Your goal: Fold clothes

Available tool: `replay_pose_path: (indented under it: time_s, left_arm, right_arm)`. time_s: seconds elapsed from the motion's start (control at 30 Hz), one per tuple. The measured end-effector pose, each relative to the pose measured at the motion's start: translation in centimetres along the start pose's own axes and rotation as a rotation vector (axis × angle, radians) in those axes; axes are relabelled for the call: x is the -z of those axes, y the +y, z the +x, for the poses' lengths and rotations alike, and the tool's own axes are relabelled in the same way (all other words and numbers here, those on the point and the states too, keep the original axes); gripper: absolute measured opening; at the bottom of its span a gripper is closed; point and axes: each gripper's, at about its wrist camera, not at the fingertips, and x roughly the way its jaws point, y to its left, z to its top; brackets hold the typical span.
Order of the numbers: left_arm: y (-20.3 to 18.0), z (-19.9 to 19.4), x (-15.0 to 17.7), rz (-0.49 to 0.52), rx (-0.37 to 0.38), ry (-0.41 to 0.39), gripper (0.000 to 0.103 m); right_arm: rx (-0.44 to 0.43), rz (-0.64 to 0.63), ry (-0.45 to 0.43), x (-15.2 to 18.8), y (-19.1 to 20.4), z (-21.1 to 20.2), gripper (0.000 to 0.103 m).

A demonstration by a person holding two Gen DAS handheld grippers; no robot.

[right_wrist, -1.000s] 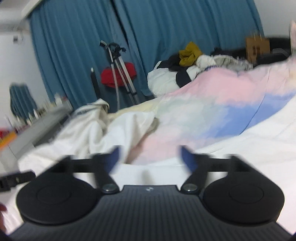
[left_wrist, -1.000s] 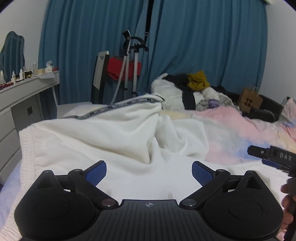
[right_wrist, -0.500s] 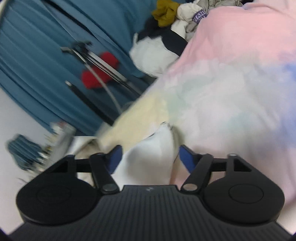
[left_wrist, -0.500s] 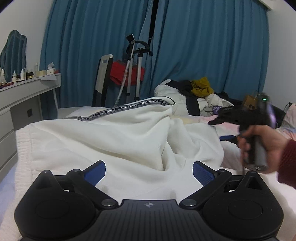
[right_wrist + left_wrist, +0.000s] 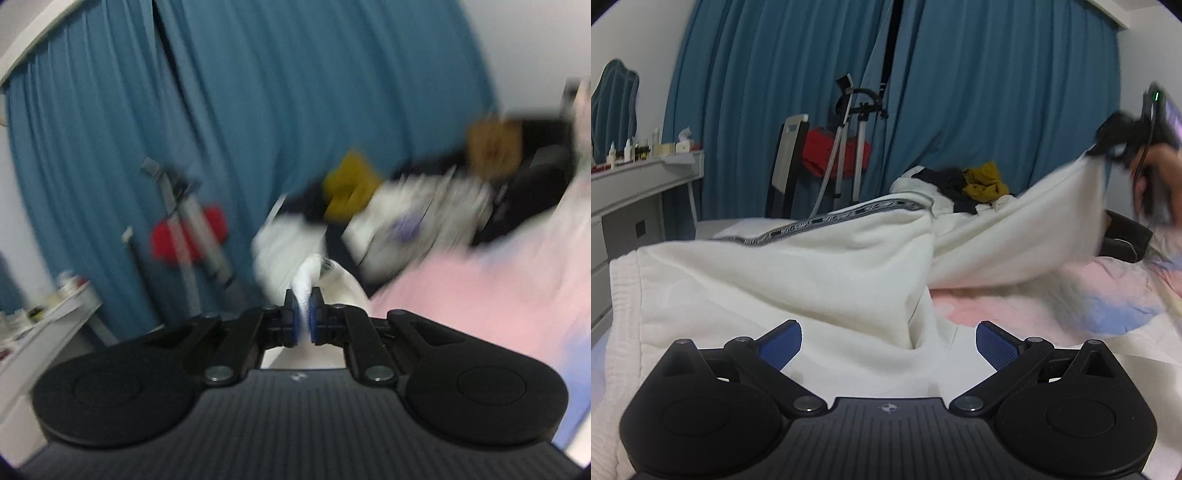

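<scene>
A white garment with a dark lettered band lies crumpled on the bed, filling the left wrist view. My left gripper is open just above its near part, holding nothing. My right gripper is shut on a white edge of the garment. In the left wrist view the right gripper holds that edge lifted high at the far right, so the cloth stretches up from the bed.
A pastel pink and blue bedsheet lies under the garment. A pile of clothes sits at the far end. A chair with a red item and a tripod stand by blue curtains. A white dresser is at left.
My right gripper has closed on the garment's edge and pulled it up and to the right. The left gripper stays open and has hardly moved.
</scene>
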Motion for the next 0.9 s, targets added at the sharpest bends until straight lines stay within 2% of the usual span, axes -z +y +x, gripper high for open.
replay_pose_path:
  time_s: [0.17,0.3,0.4,0.5,0.63,0.8,0.9]
  left_arm:
    - [-0.4,0.4,0.3,0.024,0.005,0.003,0.102]
    - [-0.5,0.8,0.6,0.033,0.006,0.010,0.102]
    - [-0.5,1.1,0.8,0.032,0.003,0.015,0.102]
    - [-0.5,1.3,0.8,0.036,-0.005,0.019,0.102]
    - [-0.1,1.6,0.6,0.033,-0.017,0.024,0.102]
    - [0.5,1.6,0.6,-0.006,-0.024,0.049,0.102]
    - [0.6,1.5,0.4,0.006,-0.031,0.041,0.102]
  right_arm:
    - [0.184,-0.091,-0.189,-7.1,-3.0,-3.6,0.009]
    - [0.280,-0.158,-0.278,-9.9,-4.8,-6.0,0.009]
    - [0.302,-0.199,-0.319,-10.6,-5.6,-8.0,0.009]
    - [0.359,-0.225,-0.274,-10.9,-6.7,-8.0,0.009]
    - [0.389,-0.220,-0.284,-9.9,-7.8,-7.5,0.009]
    - [0.366,-0.203,-0.376,-8.7,-8.6,-12.0,0.009]
    - [0.388,-0.223,-0.405,-9.0,-9.6,-12.9,0.009]
